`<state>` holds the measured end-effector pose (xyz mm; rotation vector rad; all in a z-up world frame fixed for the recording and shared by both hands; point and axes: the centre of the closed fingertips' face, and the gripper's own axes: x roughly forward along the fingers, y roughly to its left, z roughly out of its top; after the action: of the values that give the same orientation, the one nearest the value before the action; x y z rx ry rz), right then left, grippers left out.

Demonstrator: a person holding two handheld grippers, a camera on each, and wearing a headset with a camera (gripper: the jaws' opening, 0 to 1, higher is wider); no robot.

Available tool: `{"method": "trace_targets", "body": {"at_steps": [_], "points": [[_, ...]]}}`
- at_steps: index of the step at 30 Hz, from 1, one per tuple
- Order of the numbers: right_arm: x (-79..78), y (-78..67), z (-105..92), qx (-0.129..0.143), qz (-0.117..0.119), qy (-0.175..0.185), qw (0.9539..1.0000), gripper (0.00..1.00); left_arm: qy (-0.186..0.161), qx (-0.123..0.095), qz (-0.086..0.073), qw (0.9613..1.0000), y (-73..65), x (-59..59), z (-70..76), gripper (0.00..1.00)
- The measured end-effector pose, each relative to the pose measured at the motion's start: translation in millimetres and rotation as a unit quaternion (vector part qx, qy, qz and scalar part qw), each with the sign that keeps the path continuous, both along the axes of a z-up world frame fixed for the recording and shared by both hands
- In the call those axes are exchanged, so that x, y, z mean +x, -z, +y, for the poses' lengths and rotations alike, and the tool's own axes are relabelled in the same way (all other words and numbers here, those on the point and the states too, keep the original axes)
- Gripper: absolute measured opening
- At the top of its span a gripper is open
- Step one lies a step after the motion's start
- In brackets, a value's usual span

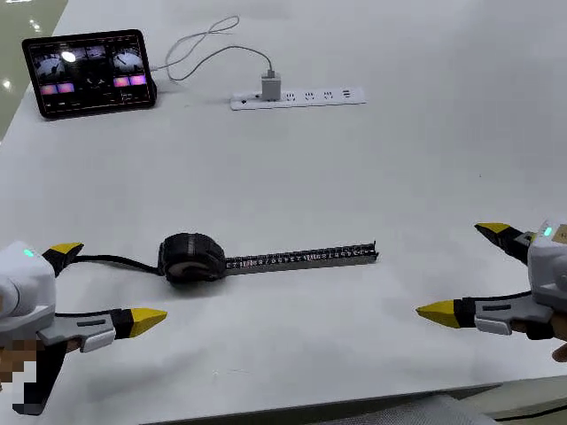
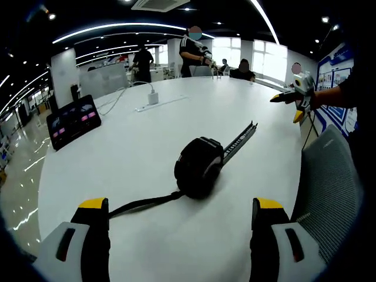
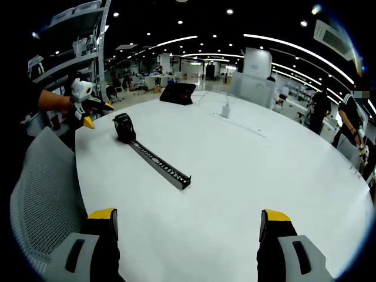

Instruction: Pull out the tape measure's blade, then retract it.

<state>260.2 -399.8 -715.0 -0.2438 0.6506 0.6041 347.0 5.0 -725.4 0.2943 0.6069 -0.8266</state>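
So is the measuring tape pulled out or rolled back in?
Pulled out. The dark marked blade lies stretched flat on the white table, sticking out from the round black tape measure case.

Your tape measure [image 1: 191, 258] lies on the white table [image 1: 372, 159] with its blade pulled out.
You have the round black case [image 2: 198, 165] resting on the tabletop. A black strap [image 1: 111, 260] trails from one end. From the other, the dark, marked blade [image 1: 301, 258] runs straight out along the surface to its end hook [image 1: 375, 252].
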Motion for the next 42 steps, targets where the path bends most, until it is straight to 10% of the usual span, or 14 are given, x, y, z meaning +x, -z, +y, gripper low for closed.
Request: {"method": "trace_targets", "body": {"at_steps": [42], "points": [[-40.8, 0.4, -18.7, -0.005, 0.011, 0.02, 0.9997, 0.99, -0.014, -0.006, 0.003, 0.9999, -1.5, -22.6, 25.5, 0.99]]}}
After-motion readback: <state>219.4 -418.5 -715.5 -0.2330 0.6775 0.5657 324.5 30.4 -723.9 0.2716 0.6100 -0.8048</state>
